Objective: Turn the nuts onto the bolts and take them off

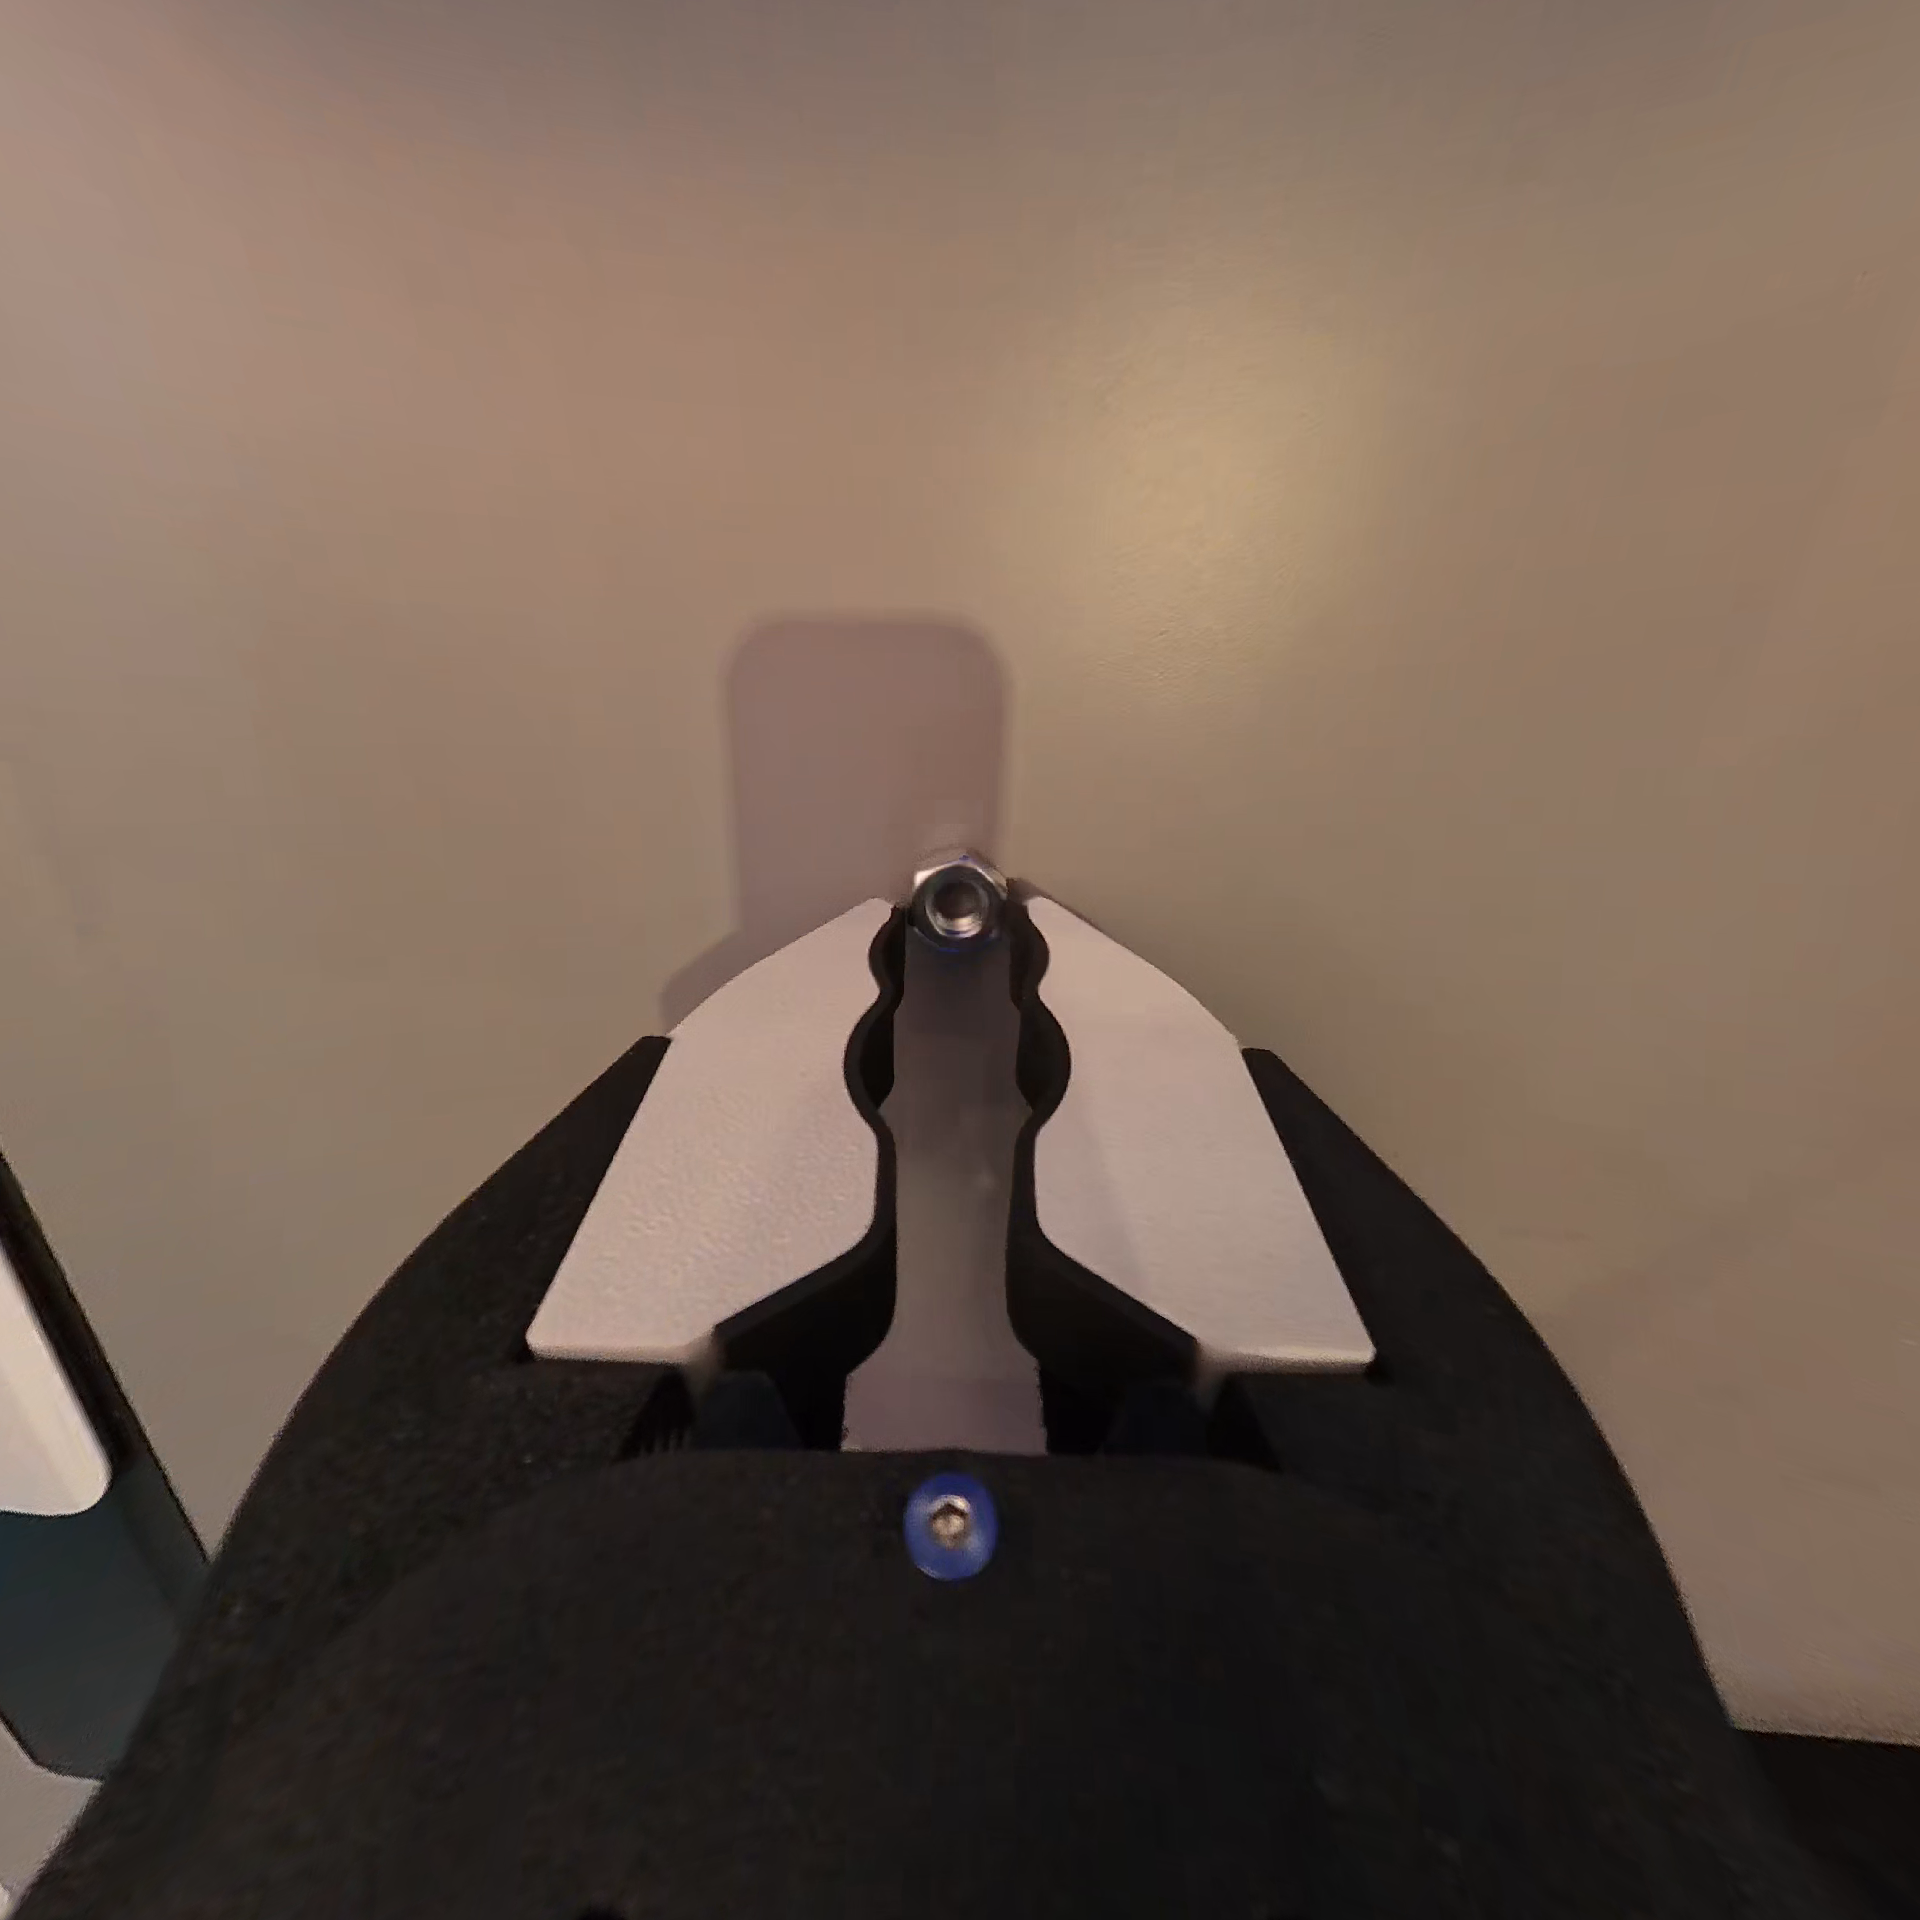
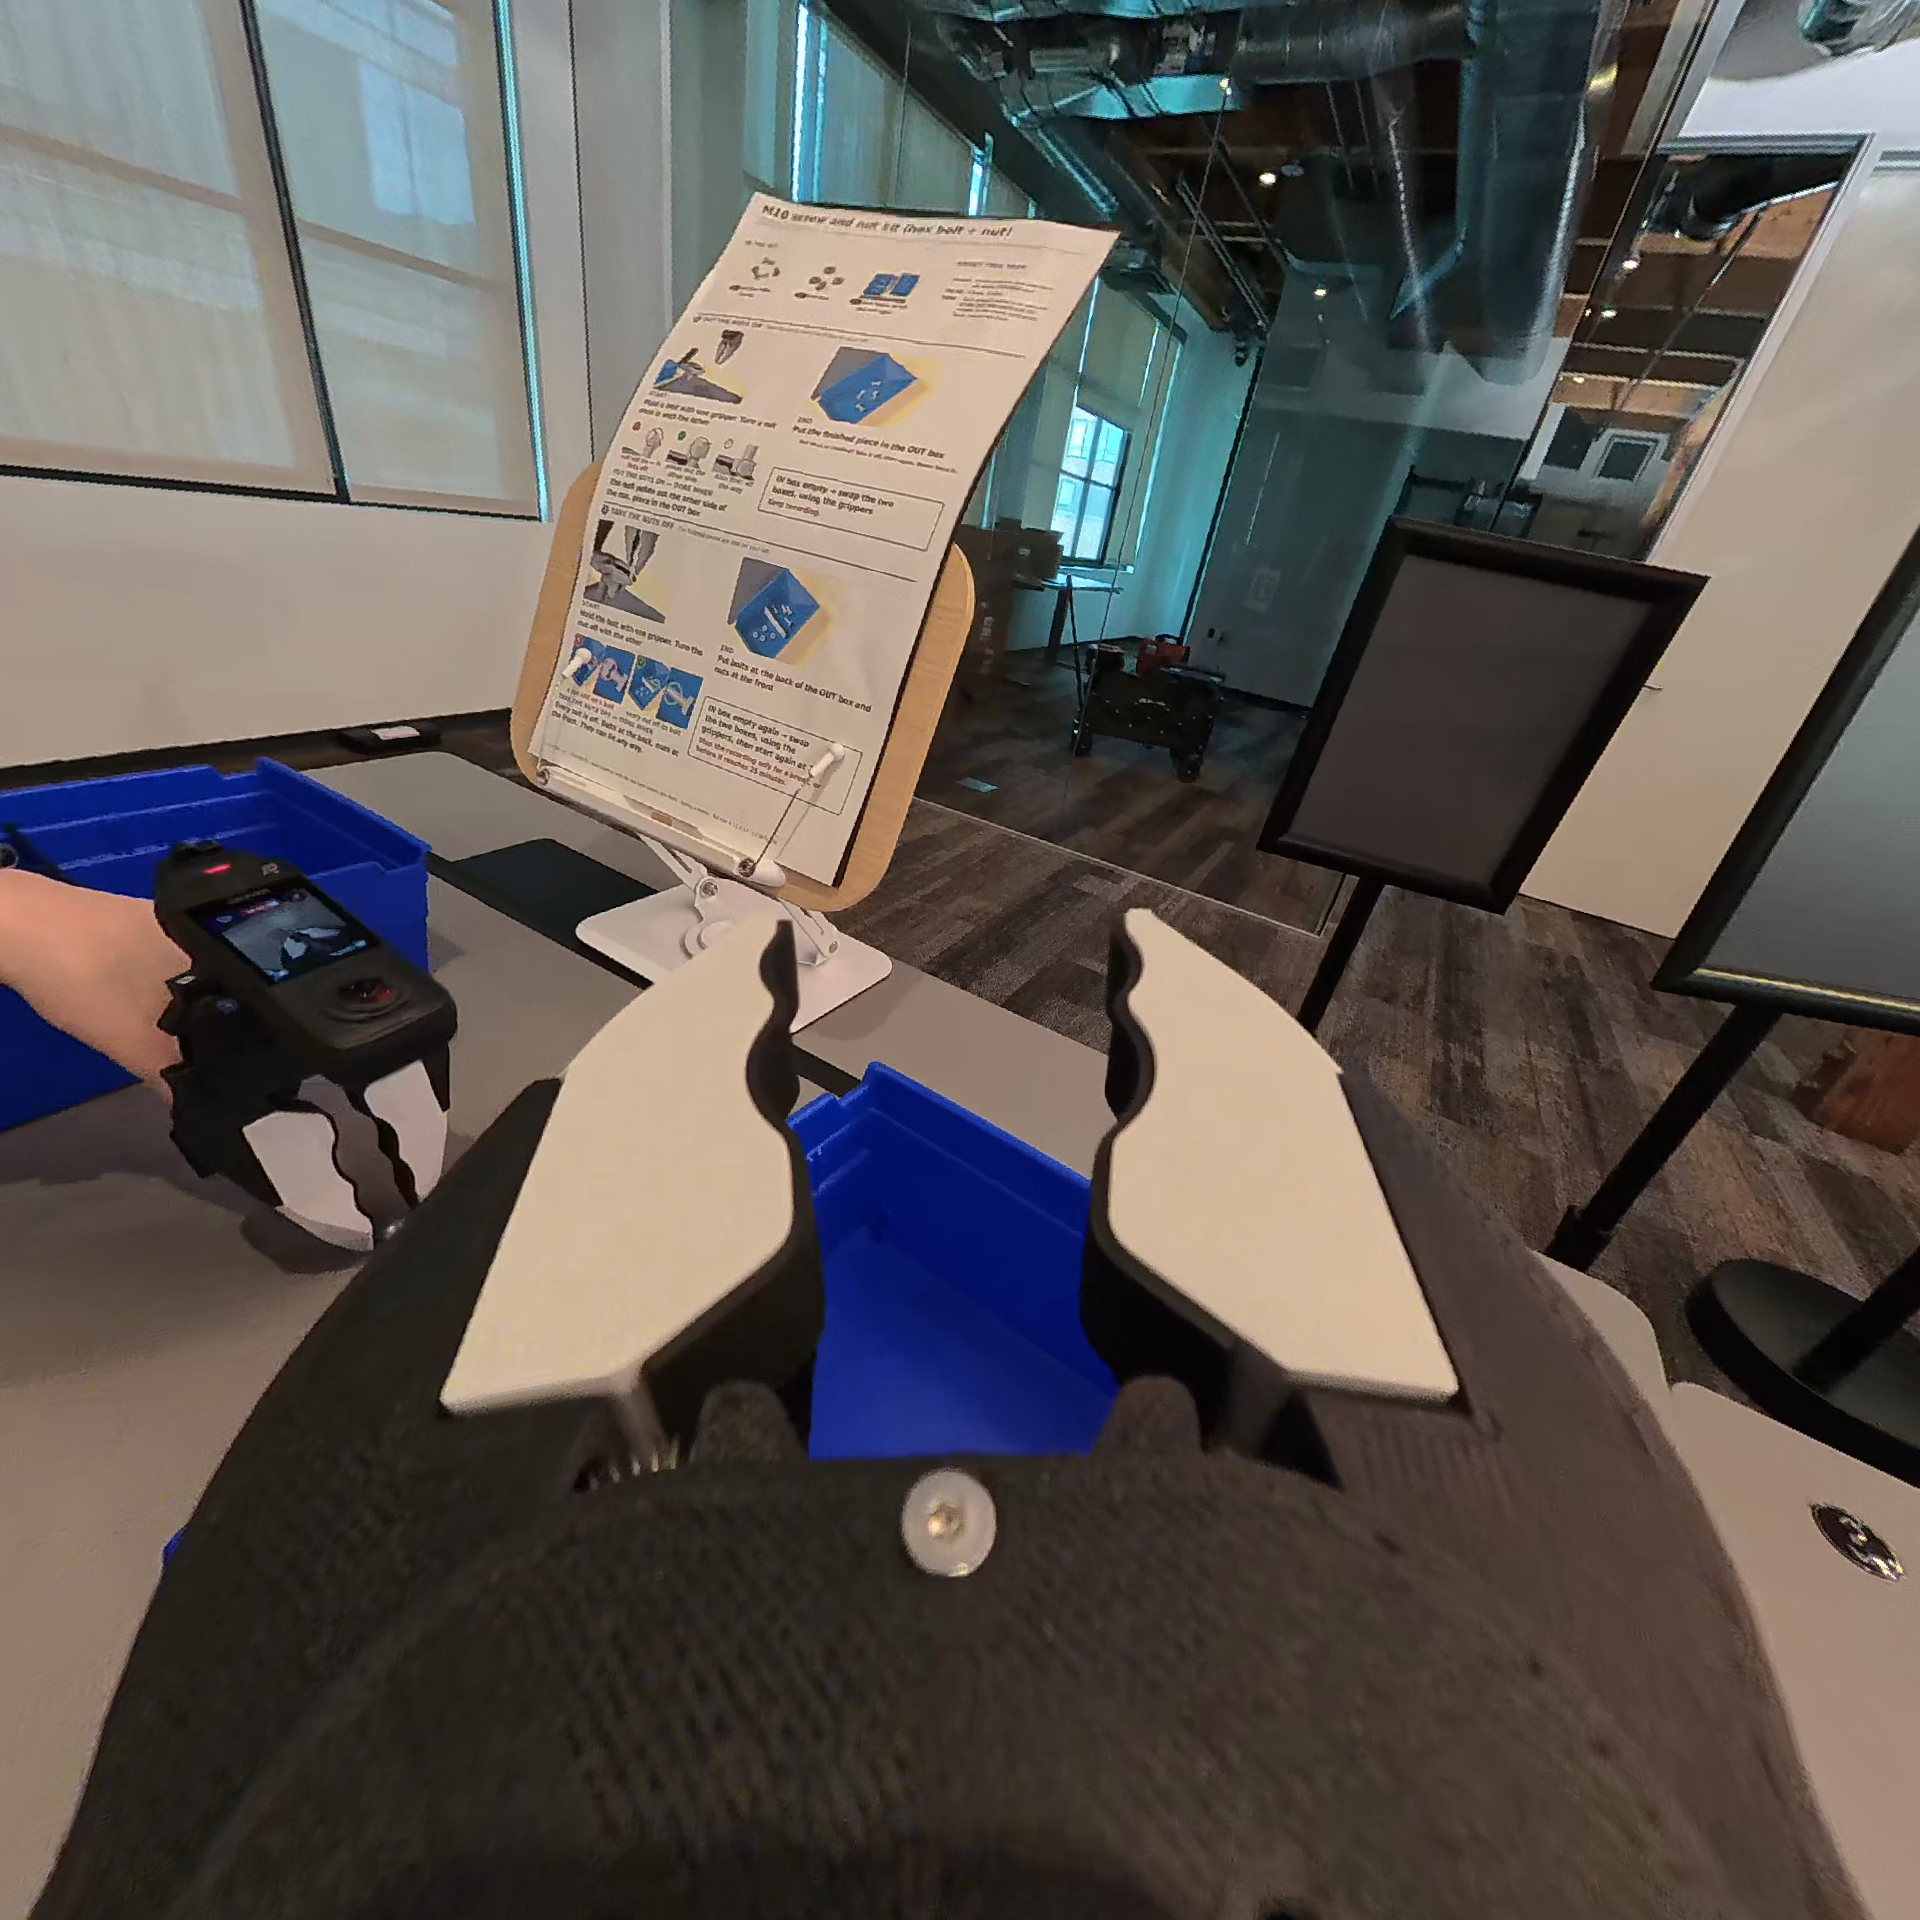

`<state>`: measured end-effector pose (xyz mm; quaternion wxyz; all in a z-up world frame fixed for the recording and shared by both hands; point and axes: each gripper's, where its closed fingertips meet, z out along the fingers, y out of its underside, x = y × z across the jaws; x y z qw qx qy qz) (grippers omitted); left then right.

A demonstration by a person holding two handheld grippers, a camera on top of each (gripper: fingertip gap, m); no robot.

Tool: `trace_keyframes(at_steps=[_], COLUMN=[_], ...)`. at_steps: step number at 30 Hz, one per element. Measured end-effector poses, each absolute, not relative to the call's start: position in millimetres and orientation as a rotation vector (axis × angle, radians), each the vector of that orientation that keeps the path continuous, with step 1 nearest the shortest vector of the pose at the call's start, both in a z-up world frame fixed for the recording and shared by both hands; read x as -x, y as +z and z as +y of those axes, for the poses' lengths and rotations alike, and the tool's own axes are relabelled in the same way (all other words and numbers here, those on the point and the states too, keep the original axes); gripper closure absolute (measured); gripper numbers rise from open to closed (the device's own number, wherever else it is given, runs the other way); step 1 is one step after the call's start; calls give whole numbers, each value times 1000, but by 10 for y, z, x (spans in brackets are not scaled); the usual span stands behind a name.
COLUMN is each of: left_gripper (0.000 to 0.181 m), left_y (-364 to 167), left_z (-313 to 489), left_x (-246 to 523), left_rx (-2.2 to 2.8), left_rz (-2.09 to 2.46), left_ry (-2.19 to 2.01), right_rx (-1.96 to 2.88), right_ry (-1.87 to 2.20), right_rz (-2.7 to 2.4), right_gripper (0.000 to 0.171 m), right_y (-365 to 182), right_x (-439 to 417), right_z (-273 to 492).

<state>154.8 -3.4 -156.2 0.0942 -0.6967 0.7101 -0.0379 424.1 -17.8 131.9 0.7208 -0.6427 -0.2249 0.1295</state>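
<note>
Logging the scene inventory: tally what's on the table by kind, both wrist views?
Blue plastic bins: 2, one at the left, one under the open right gripper at.
Silver hex nuts: 1, pinched at the tips of the left gripper.
Wooden document stands holding a printed sheet: 1.
Black-and-white grippers: 2.
Total: 6.

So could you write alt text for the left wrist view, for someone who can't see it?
A hand-held gripper, its white-and-black fingers closed to a narrow gap, pinches a small silver nut at its tips against a plain beige tabletop. The nut's threaded hole faces the camera, and the gripper's shadow falls on the surface beyond.
</note>
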Motion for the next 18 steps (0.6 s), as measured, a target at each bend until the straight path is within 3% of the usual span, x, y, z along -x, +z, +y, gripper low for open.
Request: trace_keyframes(at_steps=[3,6,11,14,18], left_gripper=[160,163,160,157,155], left_y=[-1374,-795,122,75,-463], left_z=[-9,93,717,813,856], left_x=[-1562,-1398,-241,469,1007], left_rx=[2075,2039,2124,2357,2578], left_rz=[2019,1880,1530,1368,1222], left_ry=[-203,-284,-38,-53,-77], right_rx=[1415,1395,1337,1329,1352], right_ry=[291,303,341,348,332], right_rz=[-475,-451,-432,-432,-451], right_gripper=[113,113,113,114,113], right_y=[1320,1358,1482,1515,1478], right_x=[-4306,-4364,-4391,-4374,-4312], right_z=[-208,-244,-318,-325,-269])
